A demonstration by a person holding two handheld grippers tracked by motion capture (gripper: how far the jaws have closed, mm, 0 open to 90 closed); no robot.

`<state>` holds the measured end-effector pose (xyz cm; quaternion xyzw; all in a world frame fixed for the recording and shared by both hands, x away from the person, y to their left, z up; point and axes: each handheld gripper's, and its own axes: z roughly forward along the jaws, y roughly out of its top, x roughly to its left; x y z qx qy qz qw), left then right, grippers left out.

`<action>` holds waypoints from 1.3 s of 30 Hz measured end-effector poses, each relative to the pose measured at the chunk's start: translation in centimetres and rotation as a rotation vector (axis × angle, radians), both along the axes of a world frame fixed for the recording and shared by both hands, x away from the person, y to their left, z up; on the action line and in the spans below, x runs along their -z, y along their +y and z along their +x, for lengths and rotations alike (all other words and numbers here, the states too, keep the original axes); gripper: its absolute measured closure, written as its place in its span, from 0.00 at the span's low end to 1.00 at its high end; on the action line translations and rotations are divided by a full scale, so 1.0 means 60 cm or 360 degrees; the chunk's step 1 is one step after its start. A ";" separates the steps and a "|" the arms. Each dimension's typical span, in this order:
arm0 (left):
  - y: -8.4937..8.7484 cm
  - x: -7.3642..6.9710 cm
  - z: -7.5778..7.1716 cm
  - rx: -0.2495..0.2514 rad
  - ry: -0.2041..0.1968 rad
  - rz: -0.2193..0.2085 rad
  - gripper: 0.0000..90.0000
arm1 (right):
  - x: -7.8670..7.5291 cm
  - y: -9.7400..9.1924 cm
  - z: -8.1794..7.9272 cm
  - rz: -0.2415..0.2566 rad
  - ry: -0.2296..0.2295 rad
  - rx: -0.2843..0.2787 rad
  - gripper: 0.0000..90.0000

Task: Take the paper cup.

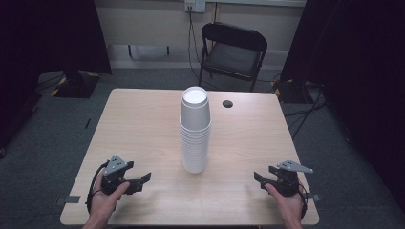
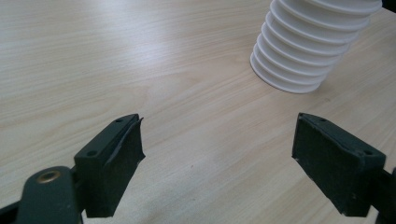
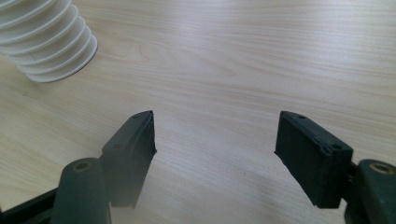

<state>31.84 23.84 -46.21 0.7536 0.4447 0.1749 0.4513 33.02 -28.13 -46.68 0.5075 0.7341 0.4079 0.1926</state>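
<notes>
A tall stack of white foam cups stands upside down in the middle of the light wooden table. My left gripper rests near the front left of the table, held by a hand, jaws open and empty. In the left gripper view its gripper points at bare wood, with the cup stack ahead to the upper right. My right gripper sits at the front right, open too. From the right gripper view its gripper holds nothing, and the cup stack shows at the upper left.
A round cable hole lies in the tabletop behind the stack. A black folding chair stands beyond the far edge. Dark curtains flank the room, and cables run on the grey floor.
</notes>
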 end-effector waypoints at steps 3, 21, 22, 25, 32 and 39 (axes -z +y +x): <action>0.000 -0.001 0.000 0.0012 0.0002 -0.0003 0.18 | -0.001 -0.001 0.000 0.0012 -0.0001 -0.0008 0.31; -0.025 -0.023 -0.008 0.0067 -0.0044 -0.0027 0.21 | 0.002 0.004 -0.002 0.0037 0.0018 -0.0047 0.26; -0.025 -0.023 -0.008 0.0067 -0.0044 -0.0027 0.21 | 0.002 0.004 -0.002 0.0037 0.0018 -0.0047 0.26; -0.033 -0.036 -0.014 0.0098 -0.0092 -0.0038 0.21 | -0.003 0.005 -0.006 0.0042 0.0005 -0.0041 0.26; -0.043 -0.063 -0.009 0.0141 -0.0124 -0.0064 0.18 | -0.003 0.010 -0.004 0.0039 0.0013 -0.0048 0.24; -0.054 -0.090 -0.009 0.0193 -0.0185 -0.0086 0.18 | -0.002 0.015 -0.002 0.0041 0.0019 -0.0073 0.24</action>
